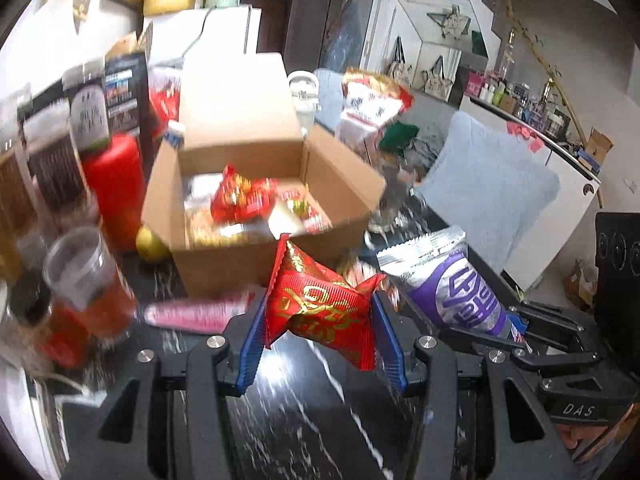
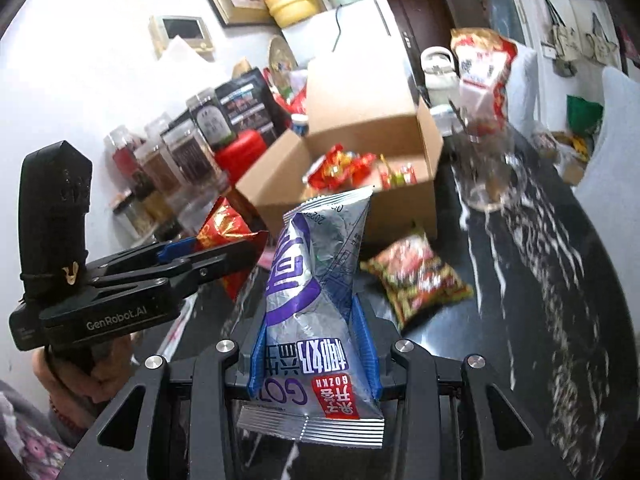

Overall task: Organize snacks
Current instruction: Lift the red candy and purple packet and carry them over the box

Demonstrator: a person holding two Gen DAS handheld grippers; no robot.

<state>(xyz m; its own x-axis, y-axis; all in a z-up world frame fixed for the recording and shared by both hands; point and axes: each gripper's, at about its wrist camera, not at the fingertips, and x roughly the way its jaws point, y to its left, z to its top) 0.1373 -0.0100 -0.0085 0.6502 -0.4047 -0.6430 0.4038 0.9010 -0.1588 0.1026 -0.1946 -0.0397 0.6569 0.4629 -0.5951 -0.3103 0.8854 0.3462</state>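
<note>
Dark marbled worktop, cluttered: open cardboard box ahead, jars at left. Red packet is clamped by left gripper; silver-purple packet by right gripper. Noodle packet lies beside box.

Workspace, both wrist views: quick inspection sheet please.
Surface: dark marble-pattern table.
Job's things: open cardboard box part-filled with snacks; noodle packet lying loose beside it.
Clutter: red canister, jars, glass bowl.
Grippers: left gripper shut on red packet; right gripper shut on silver-purple packet.
Cables: one over the white fridge.
Surroundings: cushion, shelves.
</note>
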